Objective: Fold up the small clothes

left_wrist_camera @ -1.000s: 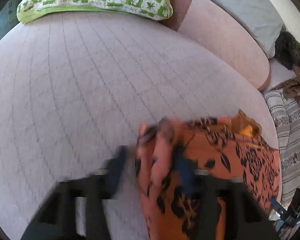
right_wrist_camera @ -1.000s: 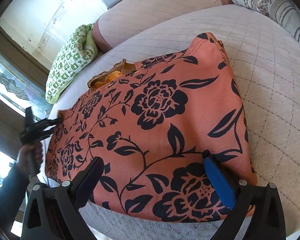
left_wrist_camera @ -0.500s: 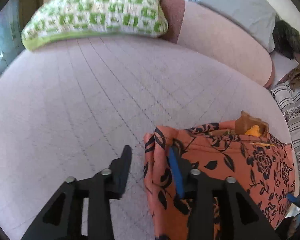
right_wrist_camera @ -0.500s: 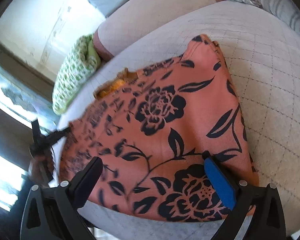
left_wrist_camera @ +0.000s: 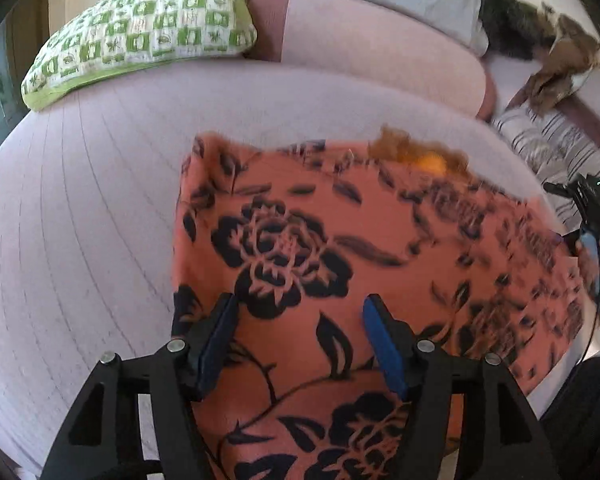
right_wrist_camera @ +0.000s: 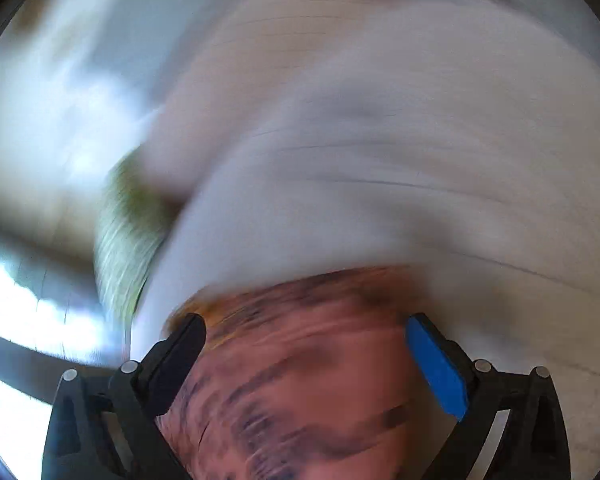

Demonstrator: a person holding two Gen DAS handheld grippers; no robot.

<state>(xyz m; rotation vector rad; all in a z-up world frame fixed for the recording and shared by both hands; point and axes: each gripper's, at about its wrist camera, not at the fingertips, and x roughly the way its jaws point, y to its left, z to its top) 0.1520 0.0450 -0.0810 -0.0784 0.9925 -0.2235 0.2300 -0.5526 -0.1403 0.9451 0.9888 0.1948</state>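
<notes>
Left wrist view looks down on an orange garment with a black flower print point(left_wrist_camera: 340, 248), spread flat on a pale quilted bed cover point(left_wrist_camera: 80, 220). The cloth reaches from under the camera across to the right edge of the bed, with a ruffled orange trim at its far edge. The left gripper point(left_wrist_camera: 298, 316) hangs above the near part of the garment; its jaws are opening, the blue pads stand apart, and the cloth lies beneath them, not pinched between them. A green-and-white checked pillow point(left_wrist_camera: 140, 32) rests at the head of the bed, well apart from the garment, and a striped cushion point(left_wrist_camera: 548, 148) sits to the right. At the right edge, the other handheld tool shows beside the garment's far end.

The right wrist view is heavily smeared by motion. The right gripper point(right_wrist_camera: 304, 336) shows its two fingers standing wide, and the orange cloth appears to lie below and between them, probably untouched, though the blur leaves that uncertain.
</notes>
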